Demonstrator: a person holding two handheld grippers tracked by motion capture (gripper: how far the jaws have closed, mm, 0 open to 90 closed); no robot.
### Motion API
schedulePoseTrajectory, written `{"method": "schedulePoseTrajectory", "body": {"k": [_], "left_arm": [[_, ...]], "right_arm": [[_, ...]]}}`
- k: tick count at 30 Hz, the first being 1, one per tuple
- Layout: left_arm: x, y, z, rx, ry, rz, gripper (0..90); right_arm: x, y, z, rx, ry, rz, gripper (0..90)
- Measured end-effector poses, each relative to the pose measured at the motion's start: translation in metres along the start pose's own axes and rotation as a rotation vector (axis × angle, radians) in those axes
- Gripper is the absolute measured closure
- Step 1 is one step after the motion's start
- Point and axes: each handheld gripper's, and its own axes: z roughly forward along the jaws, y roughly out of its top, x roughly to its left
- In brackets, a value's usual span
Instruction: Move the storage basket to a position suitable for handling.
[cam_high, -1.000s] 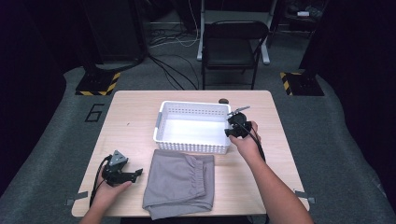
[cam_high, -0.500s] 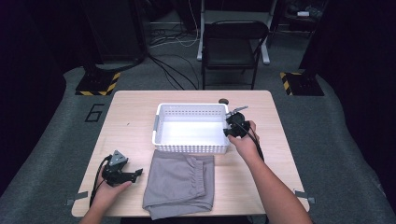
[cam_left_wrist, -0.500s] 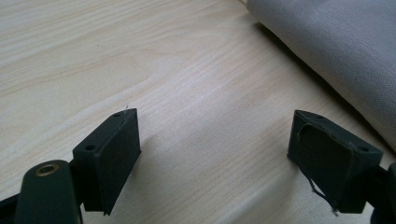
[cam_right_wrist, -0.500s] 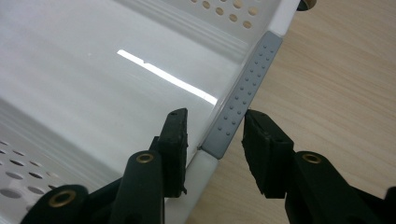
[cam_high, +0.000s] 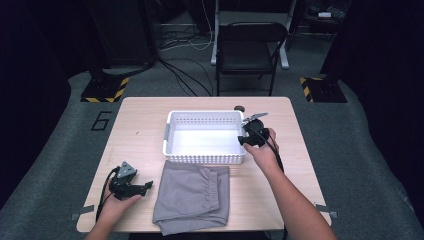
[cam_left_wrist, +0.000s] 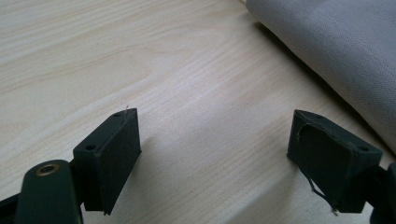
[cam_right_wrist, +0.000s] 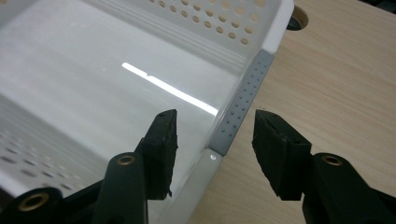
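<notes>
One basket (cam_high: 205, 159) – one folded cloth (cam_high: 192, 197)

The left claw (cam_left_wrist: 212, 158) is wide open above the wooden worktop (cam_left_wrist: 140, 56), near the grey cloth (cam_left_wrist: 345, 51).

The basket (cam_high: 205, 137) sits mid-tabletop (cam_high: 145, 120), the folded cloth (cam_high: 192, 197) just before it. My right gripper (cam_high: 246, 140) straddles its right rim; my left gripper (cam_high: 145, 187) rests left of the cloth.

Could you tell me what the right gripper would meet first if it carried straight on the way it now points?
Most likely the grey handle strip on the white basket's rim: the right gripper straddles it, fingers apart, not touching.
</notes>
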Motion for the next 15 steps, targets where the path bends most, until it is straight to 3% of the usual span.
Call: {"method": "schedulePoseTrajectory", "body": {"k": [10,15], "left_arm": [[-0.002,0.000,0.001,-0.011,0.015,-0.012,17.0],[-0.003,0.001,0.000,-0.004,0.005,-0.020,17.8]], "right_arm": [[0.018,-0.022,-0.034,-0.033,0.032,-0.057,45.2],[0.025,-0.033,-0.046,-0.040,0.068,-0.042,45.1]]}}
